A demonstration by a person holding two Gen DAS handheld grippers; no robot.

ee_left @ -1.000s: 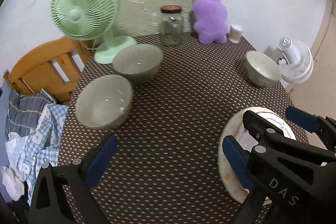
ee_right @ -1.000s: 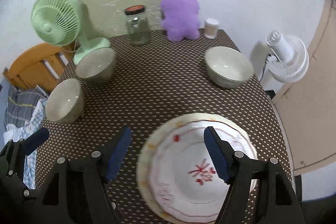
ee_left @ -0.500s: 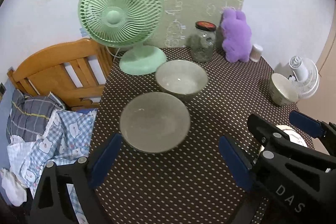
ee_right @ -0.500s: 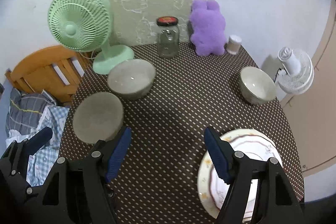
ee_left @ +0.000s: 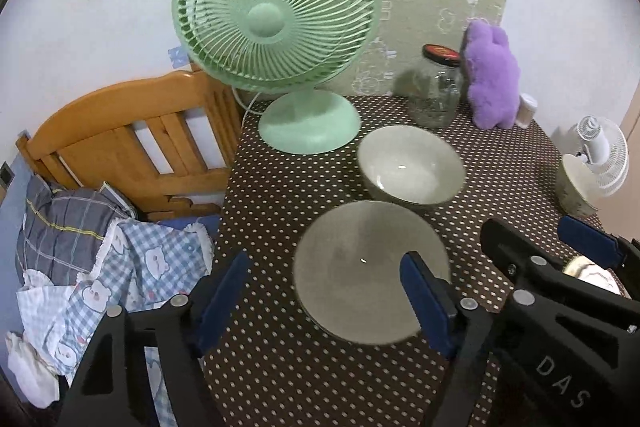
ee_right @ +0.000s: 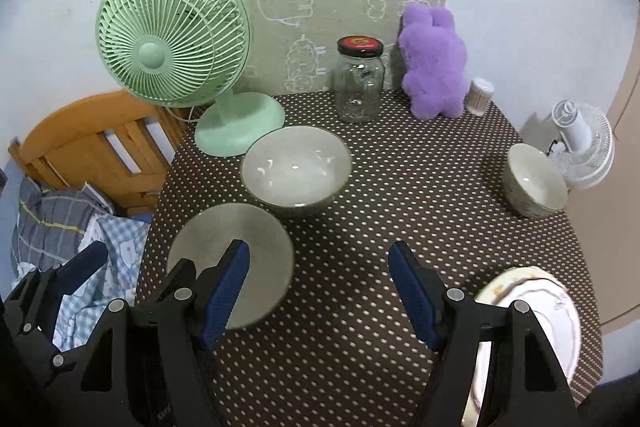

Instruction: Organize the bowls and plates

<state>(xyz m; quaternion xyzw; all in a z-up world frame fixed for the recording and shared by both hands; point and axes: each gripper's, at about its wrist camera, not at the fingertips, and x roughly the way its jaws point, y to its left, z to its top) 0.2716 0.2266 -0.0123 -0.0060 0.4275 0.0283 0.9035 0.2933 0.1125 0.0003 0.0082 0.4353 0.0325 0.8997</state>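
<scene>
A grey bowl (ee_left: 360,267) sits near the table's left edge, also in the right wrist view (ee_right: 248,243). A second grey bowl (ee_left: 412,167) stands just behind it, also in the right wrist view (ee_right: 296,171). A third bowl (ee_right: 534,183) sits at the right edge. A white plate with red marks (ee_right: 532,311) lies at the front right. My left gripper (ee_left: 326,295) is open, its fingers on either side of the near bowl. My right gripper (ee_right: 320,287) is open and empty above the tablecloth between the near bowl and the plate.
A green desk fan (ee_right: 176,43), a glass jar (ee_right: 359,83), a purple plush toy (ee_right: 434,63) and a small cup (ee_right: 480,97) stand along the back. A wooden chair (ee_left: 120,139) with clothes (ee_left: 100,247) is left of the table. A white fan (ee_right: 580,147) stands on the right.
Both grippers have swung left, away from the plate. The left gripper now hangs over the near grey bowl. The plate has slid out to the right of the right view.
</scene>
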